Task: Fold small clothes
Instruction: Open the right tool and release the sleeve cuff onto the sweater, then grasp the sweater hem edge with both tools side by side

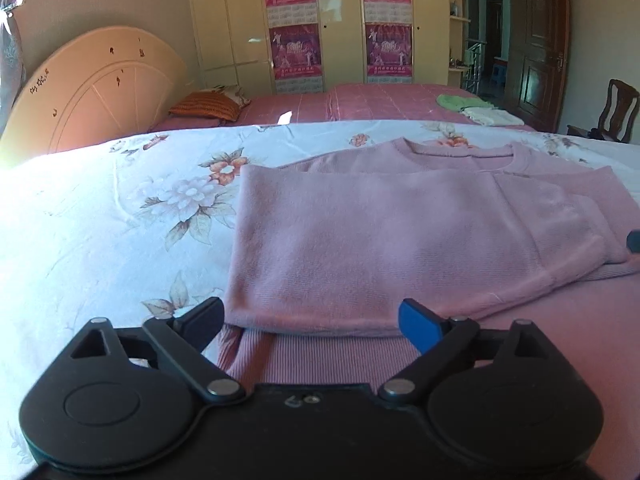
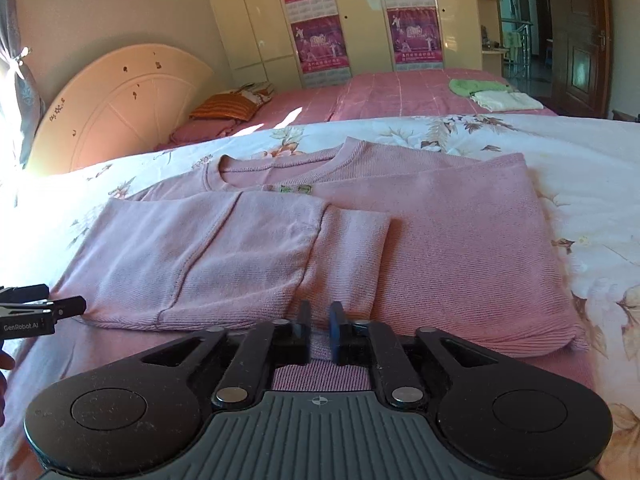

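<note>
Matt ribbed knit pink sweater (image 2: 440,240) on smooth floral cotton sheet (image 1: 100,240); glossy wardrobe (image 1: 240,20) behind.

bedroom | cream wardrobe (image 1: 240,28) | arched headboard (image 1: 96,92) | dark door (image 1: 540,44) | sunlight left

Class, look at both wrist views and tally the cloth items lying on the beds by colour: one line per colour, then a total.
Pink: 1, the pink sweater on the floral sheet
Green: 1, the green cloth on the far bed
White: 1, the white folded cloth beside it
Orange: 1, the orange striped pillow
Total: 4
</note>
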Action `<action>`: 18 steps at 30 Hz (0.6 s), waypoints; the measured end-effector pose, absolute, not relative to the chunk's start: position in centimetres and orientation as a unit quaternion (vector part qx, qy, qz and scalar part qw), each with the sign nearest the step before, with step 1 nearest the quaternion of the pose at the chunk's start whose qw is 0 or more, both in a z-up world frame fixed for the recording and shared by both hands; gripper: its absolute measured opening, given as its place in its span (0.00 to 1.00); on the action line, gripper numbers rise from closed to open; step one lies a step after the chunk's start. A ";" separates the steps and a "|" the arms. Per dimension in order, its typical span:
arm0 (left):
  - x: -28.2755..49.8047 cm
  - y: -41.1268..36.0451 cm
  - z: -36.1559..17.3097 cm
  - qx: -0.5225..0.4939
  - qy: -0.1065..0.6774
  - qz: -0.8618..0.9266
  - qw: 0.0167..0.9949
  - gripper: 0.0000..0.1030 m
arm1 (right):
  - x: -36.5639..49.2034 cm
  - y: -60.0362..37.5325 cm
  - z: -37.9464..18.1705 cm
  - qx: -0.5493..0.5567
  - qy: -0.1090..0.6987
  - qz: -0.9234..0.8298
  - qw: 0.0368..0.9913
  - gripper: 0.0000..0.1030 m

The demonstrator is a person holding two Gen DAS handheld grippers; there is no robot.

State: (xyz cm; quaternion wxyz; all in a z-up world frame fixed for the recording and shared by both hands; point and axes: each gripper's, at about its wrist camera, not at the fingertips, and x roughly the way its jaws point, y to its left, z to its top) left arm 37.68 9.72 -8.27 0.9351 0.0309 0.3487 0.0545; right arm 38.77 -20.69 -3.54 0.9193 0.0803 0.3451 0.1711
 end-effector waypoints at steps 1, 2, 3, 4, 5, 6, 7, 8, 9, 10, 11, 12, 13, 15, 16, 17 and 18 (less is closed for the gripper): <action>36.1 10.0 -8.0 0.027 0.348 0.051 0.936 0.84 | 37.4 -21.6 -2.9 0.081 0.322 0.167 0.928 0.99; 34.4 10.5 -8.0 0.019 0.350 0.048 0.936 0.72 | 36.3 -22.5 -2.4 0.073 0.325 0.170 0.927 0.99; 32.8 11.2 -8.2 0.006 0.357 0.048 0.933 0.53 | 35.2 -23.5 -2.2 0.070 0.335 0.169 0.924 0.99; 31.4 11.8 -8.5 -0.004 0.368 0.052 0.928 0.55 | 33.8 -24.9 -2.1 0.075 0.345 0.167 0.921 0.98; 29.4 12.7 -8.7 -0.016 0.377 0.061 0.924 0.57 | 32.4 -26.2 -2.2 0.083 0.355 0.163 0.917 0.98; 27.4 13.6 -8.8 -0.028 0.377 0.068 0.923 0.64 | 30.9 -27.7 -2.4 0.094 0.364 0.158 0.913 0.95; 25.5 14.4 -8.9 -0.039 0.378 0.070 0.922 0.81 | 28.9 -29.4 -2.5 0.113 0.372 0.148 0.909 0.88; 23.6 15.2 -9.1 -0.052 0.384 0.067 0.920 0.87 | 27.3 -30.8 -2.7 0.132 0.381 0.139 0.905 0.83; 22.0 15.9 -9.2 -0.065 0.390 0.061 0.917 0.87 | 25.5 -32.4 -3.1 0.152 0.395 0.126 0.897 0.68; 20.1 16.7 -9.4 -0.085 0.398 0.052 0.912 0.87 | 23.5 -34.0 -3.5 0.174 0.411 0.108 0.888 0.57; 18.3 17.3 -9.4 -0.104 0.400 0.037 0.910 0.87 | 21.9 -35.3 -3.8 0.197 0.419 0.095 0.881 0.56; 16.9 17.7 -9.3 -0.118 0.399 0.018 0.909 0.87 | 20.1 -36.6 -4.1 0.224 0.425 0.083 0.873 0.56; 15.4 18.0 -9.2 -0.134 0.400 -0.010 0.906 0.86 | 18.7 -37.5 -4.4 0.248 0.429 0.076 0.865 0.56; 13.5 18.7 -9.1 -0.174 0.401 -0.052 0.898 0.85 | 15.8 -39.2 -4.9 0.316 0.425 0.076 0.845 0.56; 12.8 19.3 -9.3 -0.213 0.401 -0.075 0.888 0.84 | 14.7 -39.6 -5.1 0.340 0.423 0.078 0.836 0.56; 12.2 19.8 -9.7 -0.256 0.401 -0.100 0.874 0.84 | 13.8 -39.7 -5.2 0.356 0.421 0.080 0.830 0.56; 11.9 20.1 -10.1 -0.288 0.399 -0.118 0.862 0.84 | 13.1 -39.7 -5.2 0.367 0.420 0.085 0.826 0.56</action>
